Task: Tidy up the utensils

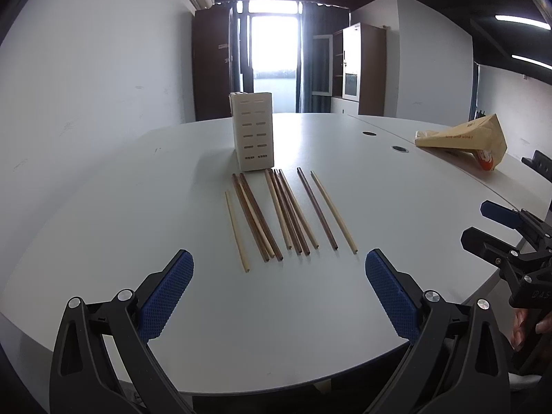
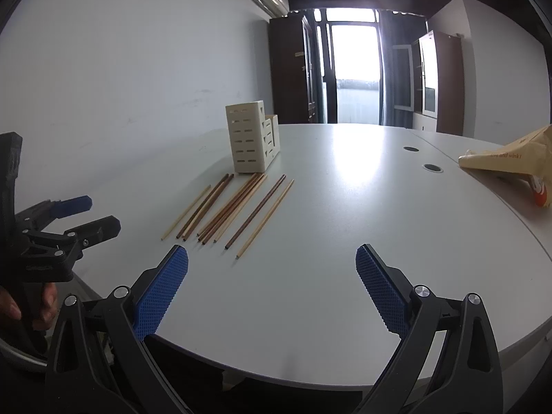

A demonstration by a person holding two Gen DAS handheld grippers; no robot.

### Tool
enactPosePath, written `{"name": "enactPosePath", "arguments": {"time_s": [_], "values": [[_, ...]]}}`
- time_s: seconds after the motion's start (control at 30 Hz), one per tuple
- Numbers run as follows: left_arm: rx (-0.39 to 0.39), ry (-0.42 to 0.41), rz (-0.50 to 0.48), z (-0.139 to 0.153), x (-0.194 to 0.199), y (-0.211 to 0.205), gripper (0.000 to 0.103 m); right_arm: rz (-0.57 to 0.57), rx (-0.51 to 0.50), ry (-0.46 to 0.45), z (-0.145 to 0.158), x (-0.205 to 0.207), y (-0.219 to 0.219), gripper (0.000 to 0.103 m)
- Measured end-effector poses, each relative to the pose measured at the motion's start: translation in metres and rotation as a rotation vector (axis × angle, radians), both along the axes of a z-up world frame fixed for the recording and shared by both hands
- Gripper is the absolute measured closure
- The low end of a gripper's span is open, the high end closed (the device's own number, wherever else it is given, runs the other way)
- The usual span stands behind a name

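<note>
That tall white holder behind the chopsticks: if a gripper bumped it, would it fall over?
Probably, with a firm bump. The holder stands tall on a narrow base, so it looks apt to tip. Its slotted walls suggest thin, light plastic, and the smooth table would likely let it slide first. The chopsticks lie just in front of it.

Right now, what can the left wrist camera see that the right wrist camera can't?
Only the left wrist view shows the left claw head-on, wide open, with the right claw poking in from the side. Only the right wrist view shows the holder's stepped side with lower sections, and the right claw's own open blue pads up close. Both show the white table, the row of chopsticks lying flat in front of the holder, and the brown paper bag further off.
</note>
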State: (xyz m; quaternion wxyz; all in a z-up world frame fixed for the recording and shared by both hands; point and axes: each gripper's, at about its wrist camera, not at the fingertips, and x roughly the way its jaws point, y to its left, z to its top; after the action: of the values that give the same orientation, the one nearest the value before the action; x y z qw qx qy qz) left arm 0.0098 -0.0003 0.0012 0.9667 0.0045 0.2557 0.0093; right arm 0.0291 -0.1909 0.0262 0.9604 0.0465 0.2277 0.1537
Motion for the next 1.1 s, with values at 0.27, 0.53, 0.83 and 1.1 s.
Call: {"name": "enactPosePath", "arguments": {"time_s": [0.27, 0.53, 0.83, 1.1], "values": [[-0.001, 0.006, 0.016, -0.002, 0.001, 0.003, 0.006, -0.008, -0.006, 0.003, -0.001, 0.004, -0.002, 0.004], [-0.006, 0.006, 0.025, -0.007, 0.013, 0.01, 0.006, 0.005, -0.027, 0.005, -0.002, 0.018, -0.003, 0.004], [-0.042, 0.021, 0.002, -0.006, 0.063, 0.023, 0.006, 0.0, -0.037, 0.023, 0.003, 0.07, 0.004, 0.004], [-0.012, -0.004, 0.017, -0.004, 0.056, 0.025, 0.006, 0.019, -0.034, -0.01, 0.006, 0.067, 0.013, 0.004]]}}
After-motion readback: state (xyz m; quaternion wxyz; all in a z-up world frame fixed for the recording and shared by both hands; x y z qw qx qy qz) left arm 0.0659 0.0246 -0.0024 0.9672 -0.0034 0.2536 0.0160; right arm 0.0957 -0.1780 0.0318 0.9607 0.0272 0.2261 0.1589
